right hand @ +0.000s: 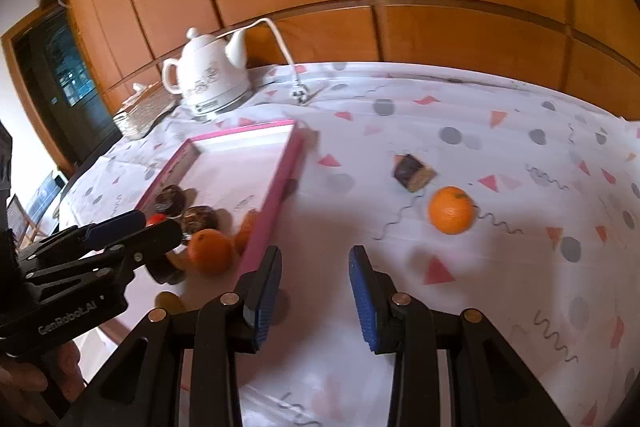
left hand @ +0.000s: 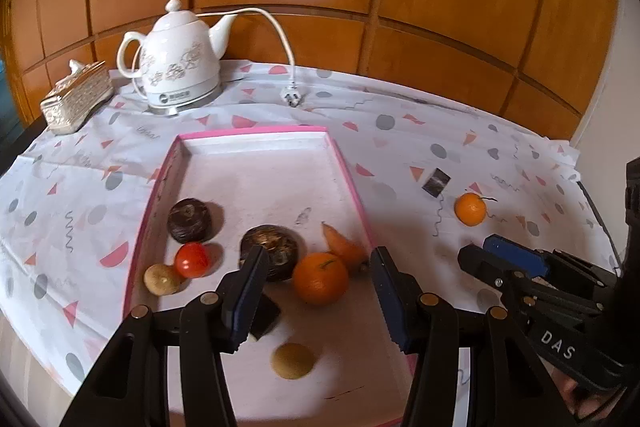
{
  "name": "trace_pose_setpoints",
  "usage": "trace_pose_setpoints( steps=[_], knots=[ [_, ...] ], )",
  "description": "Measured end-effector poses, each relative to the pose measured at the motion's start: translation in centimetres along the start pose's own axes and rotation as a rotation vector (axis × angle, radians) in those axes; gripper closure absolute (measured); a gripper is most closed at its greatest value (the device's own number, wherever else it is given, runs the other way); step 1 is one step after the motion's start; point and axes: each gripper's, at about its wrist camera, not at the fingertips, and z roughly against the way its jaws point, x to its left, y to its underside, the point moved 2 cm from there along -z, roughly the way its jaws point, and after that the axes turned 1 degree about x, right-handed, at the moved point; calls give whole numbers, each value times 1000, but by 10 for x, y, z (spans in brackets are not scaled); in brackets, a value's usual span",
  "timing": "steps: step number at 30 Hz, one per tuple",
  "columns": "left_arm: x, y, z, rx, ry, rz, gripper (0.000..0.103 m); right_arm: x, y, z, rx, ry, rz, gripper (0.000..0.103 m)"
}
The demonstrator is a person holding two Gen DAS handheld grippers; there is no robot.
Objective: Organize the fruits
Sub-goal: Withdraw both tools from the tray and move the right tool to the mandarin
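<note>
Pink-rimmed tray (left hand: pixel 348 171) on the table (left hand: pixel 460 147) holds most fruit, including one orange (left hand: pixel 320 279). A second orange (right hand: pixel 451 209) lies outside it on the cloth, well right of the rim. Right gripper (right hand: pixel 314 297) hangs near that fruit, jaws parted and empty. Left gripper (left hand: pixel 316 301) hovers over the tray, jaws spread, empty. Centre the right jaws on the loose orange, close gently to avoid rolling, then lift clear of the rim.

Desk (left hand: pixel 400 155) under white patterned cloth. Directly on it: pink tray (left hand: pixel 352 183) centre frame, white kettle (left hand: pixel 180 59) and ornate box (left hand: pixel 76 99) upper left, loose plug (left hand: pixel 291 97), small dark block (left hand: pixel 436 182), lone orange (left hand: pixel 471 209) right.
</note>
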Motion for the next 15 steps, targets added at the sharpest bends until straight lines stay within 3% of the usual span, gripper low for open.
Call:
trace_pose_setpoints(
  steps=[15],
  knots=[
    [-50,-10,-17,15,54,-104,49,-56,1,4,-13,105,-106,68]
  ],
)
